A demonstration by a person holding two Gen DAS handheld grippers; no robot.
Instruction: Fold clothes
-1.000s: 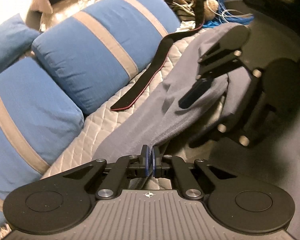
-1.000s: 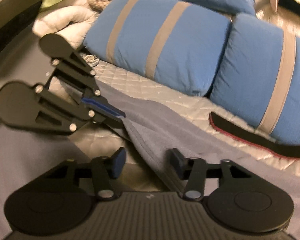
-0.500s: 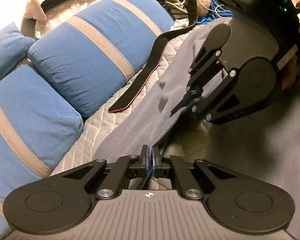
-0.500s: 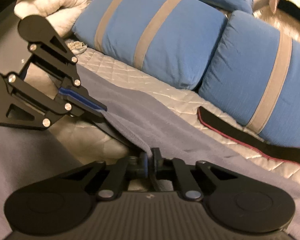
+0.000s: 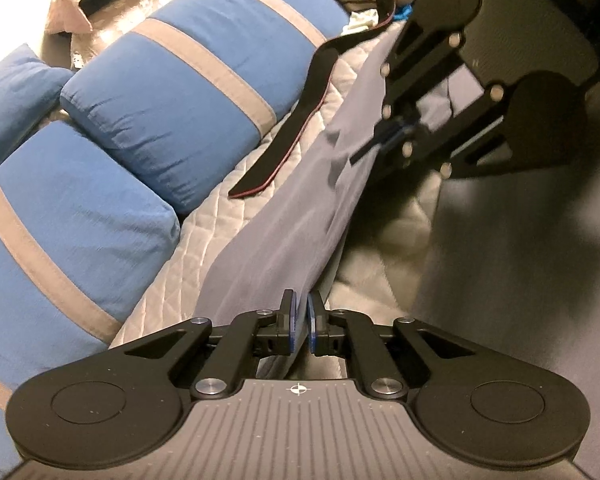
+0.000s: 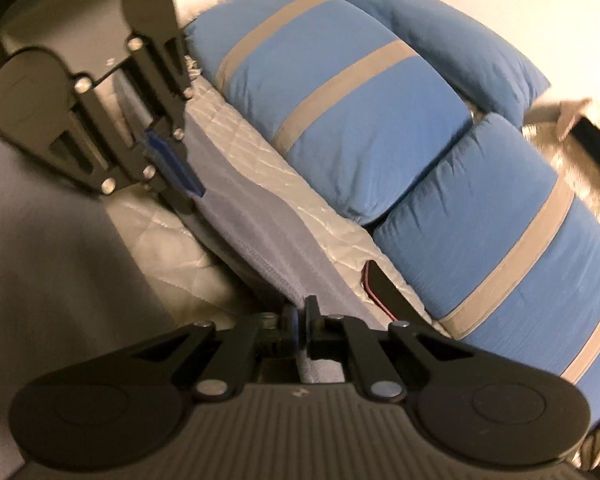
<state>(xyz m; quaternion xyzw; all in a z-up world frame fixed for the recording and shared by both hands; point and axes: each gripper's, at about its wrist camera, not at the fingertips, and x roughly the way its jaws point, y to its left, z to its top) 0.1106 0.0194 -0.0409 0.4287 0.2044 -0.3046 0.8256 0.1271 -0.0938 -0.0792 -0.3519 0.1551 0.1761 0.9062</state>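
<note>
Presently, one entry per item, each placed against the quilt (image 5: 236, 216).

Garment (image 5: 284, 216): grey-blue cloth, one long edge lifted clear of the quilt and stretched taut between the two grippers; the remainder trails down onto the quilt. A stitched hem (image 6: 268, 264) runs along the raised edge. Judged reason for the hold: an edge pinched at two ends and kept straight can be carried over as one line, so a fold lands square.

Left gripper (image 5: 300, 322): jaws clamped on the garment, the cloth passing between the blue pads (image 5: 290, 320) with little gap showing. It sits above the quilt's near side.

Right gripper (image 6: 300, 320): jaws clamped on the hem, cloth emerging directly from between them. In the left view it appears further along the quilt (image 5: 384, 136), blurred, blue pads pressed on the same edge.

Position of garment relative to jaws: held inside both pairs, spanning the space between them, with no sag visible.

Pillows (image 5: 196, 92): blue with grey bands, lying along the quilt's far side, clear of the garment.

Strap (image 5: 296, 136): black, red-edged, flat on the quilt between the pillows and the garment; just beside the cloth, possibly touching.

Stage: a fold appears under way; which fold cannot be told.
</note>
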